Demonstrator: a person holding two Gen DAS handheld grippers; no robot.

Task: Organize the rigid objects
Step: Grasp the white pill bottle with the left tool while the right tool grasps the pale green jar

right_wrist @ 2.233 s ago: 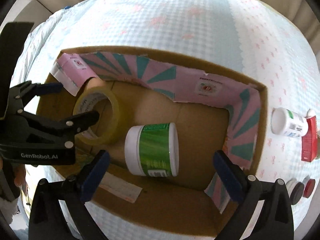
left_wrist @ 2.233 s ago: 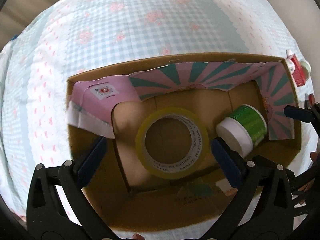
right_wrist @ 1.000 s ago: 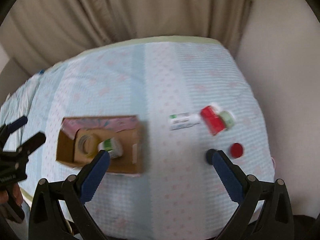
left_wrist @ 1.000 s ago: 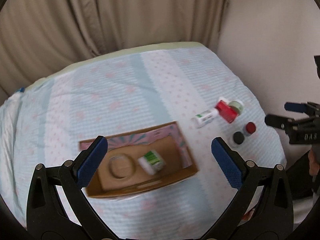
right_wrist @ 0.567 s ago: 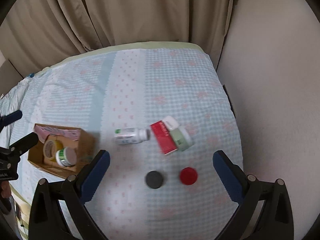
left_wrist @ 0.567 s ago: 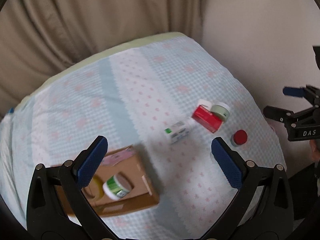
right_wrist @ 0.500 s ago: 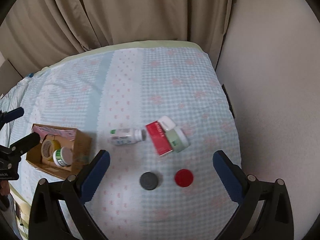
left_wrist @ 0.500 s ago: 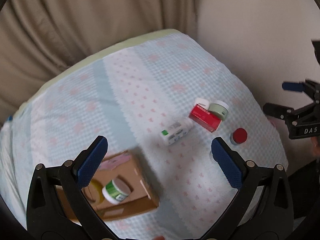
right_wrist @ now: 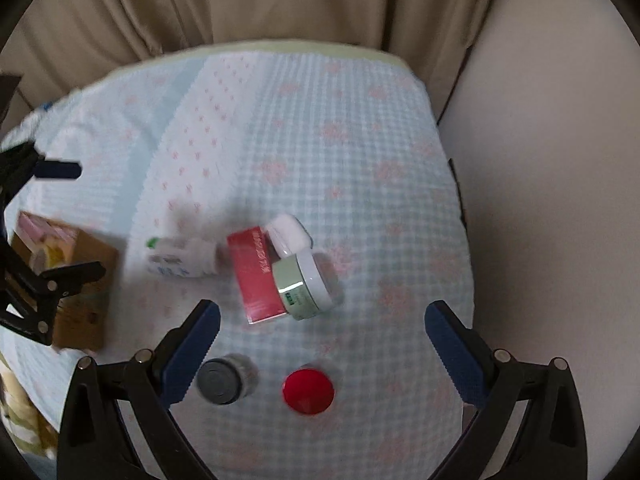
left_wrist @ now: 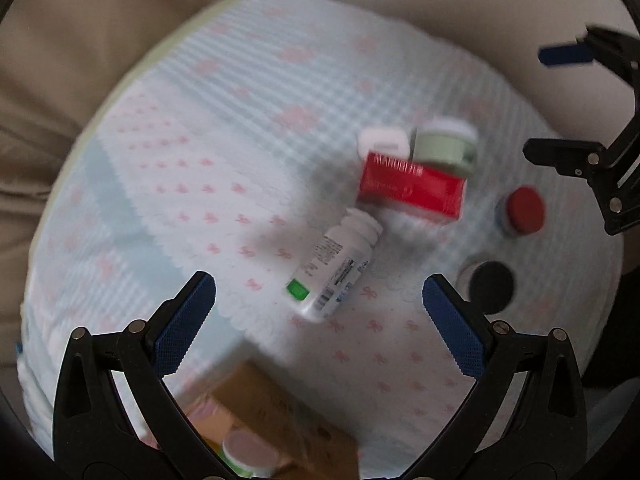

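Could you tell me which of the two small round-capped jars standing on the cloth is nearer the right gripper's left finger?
The black-capped jar: it stands right beside the right gripper's left finger, while the red-capped jar stands apart, nearer the middle between the fingers.

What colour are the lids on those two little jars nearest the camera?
One lid is red, the other dark grey, clearest in the right wrist view.
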